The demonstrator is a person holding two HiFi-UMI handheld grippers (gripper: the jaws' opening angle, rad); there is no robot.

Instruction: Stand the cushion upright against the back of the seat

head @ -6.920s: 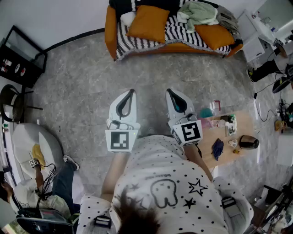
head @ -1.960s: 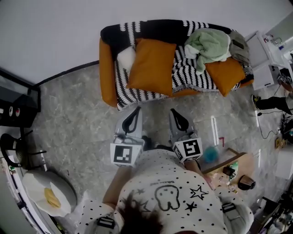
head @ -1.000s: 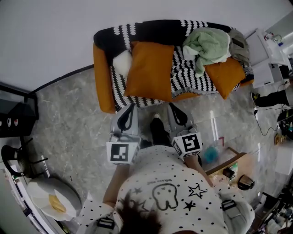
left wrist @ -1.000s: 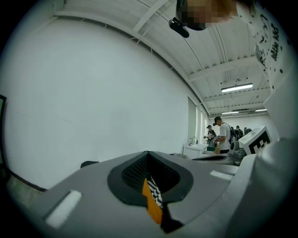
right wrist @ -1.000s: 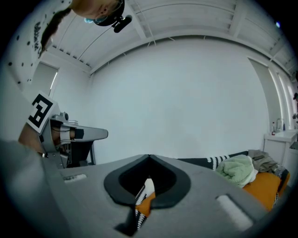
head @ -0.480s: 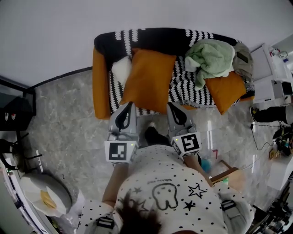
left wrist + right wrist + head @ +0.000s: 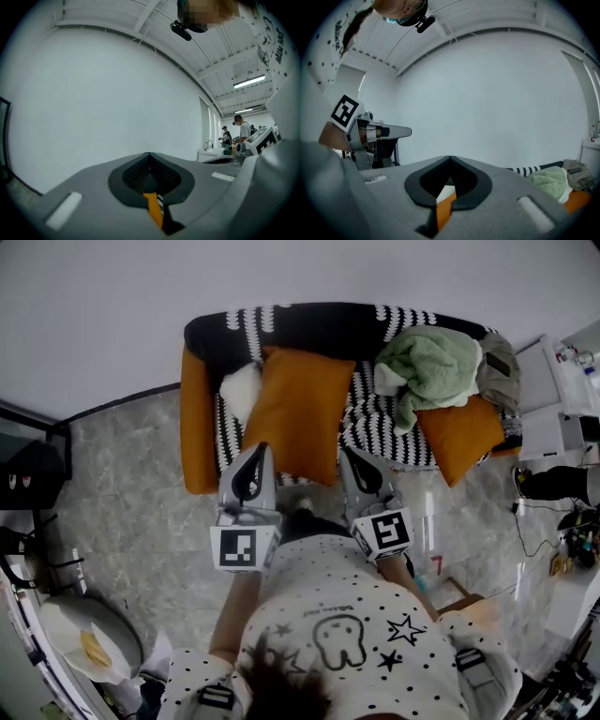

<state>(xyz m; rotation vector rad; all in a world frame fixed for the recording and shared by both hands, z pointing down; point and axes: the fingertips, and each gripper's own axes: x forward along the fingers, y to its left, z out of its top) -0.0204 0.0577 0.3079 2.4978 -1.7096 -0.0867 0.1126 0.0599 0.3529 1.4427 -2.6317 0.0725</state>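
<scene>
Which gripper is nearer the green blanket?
Right. In head view the right gripper is down-left of the green blanket; the left gripper is further left, at the large orange cushion's lower-left corner.

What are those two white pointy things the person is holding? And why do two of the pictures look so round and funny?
They are hand-held grabbers: tools with two jaws that pinch like tongs. The person carries the left gripper in one hand and the right gripper in the other. The head view comes from a camera on the person's head, looking down. The two round pictures come from little wide-angle cameras riding on each gripper and looking along its jaws. Both pairs of jaws are closed and hold nothing. In front stands an orange sofa covered with a stripy throw. A big orange cushion lies on the seat. Further right are a green blanket and a second orange cushion.
</scene>
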